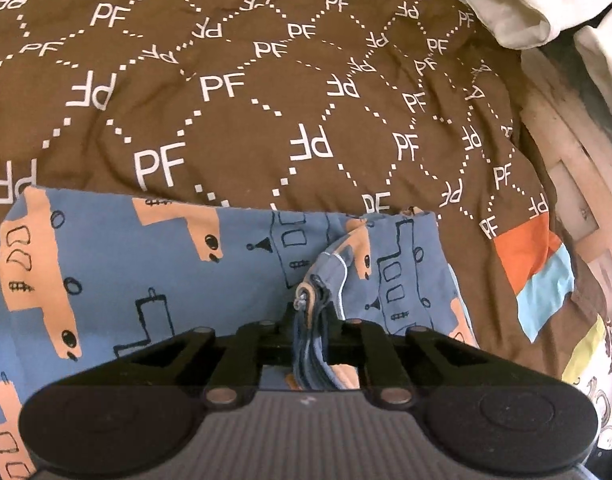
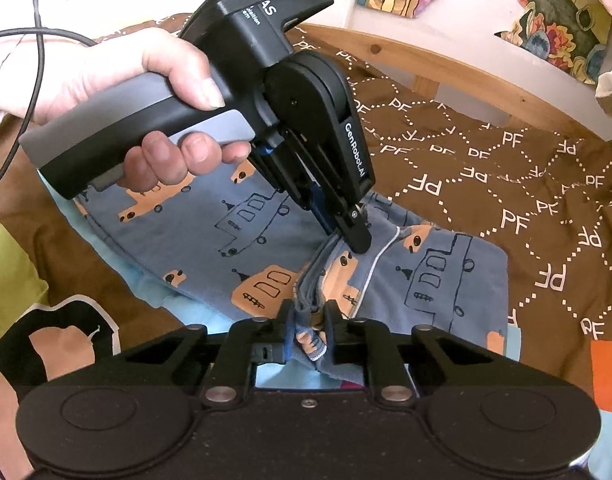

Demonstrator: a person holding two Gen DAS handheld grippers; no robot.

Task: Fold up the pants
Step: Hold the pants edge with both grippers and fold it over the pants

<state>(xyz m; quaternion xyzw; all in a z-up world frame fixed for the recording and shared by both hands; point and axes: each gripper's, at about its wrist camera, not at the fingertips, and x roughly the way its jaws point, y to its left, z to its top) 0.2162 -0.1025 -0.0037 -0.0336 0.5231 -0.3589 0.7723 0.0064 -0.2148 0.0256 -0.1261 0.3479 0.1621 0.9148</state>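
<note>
Your bed is covered by a brown bedspread (image 1: 233,92) printed with white letters. On it lie the blue pants (image 2: 245,236), their long axis running left to right across your right view. Your left hand-held gripper (image 2: 356,236) and right hand-held gripper (image 2: 308,320) are each clamped on bunched fabric at one edge, close together, likely to carry that edge over into a fold.

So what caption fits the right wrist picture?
Two black tongs pinch blue vehicle-print cotton pants on a brown quilt.
</note>
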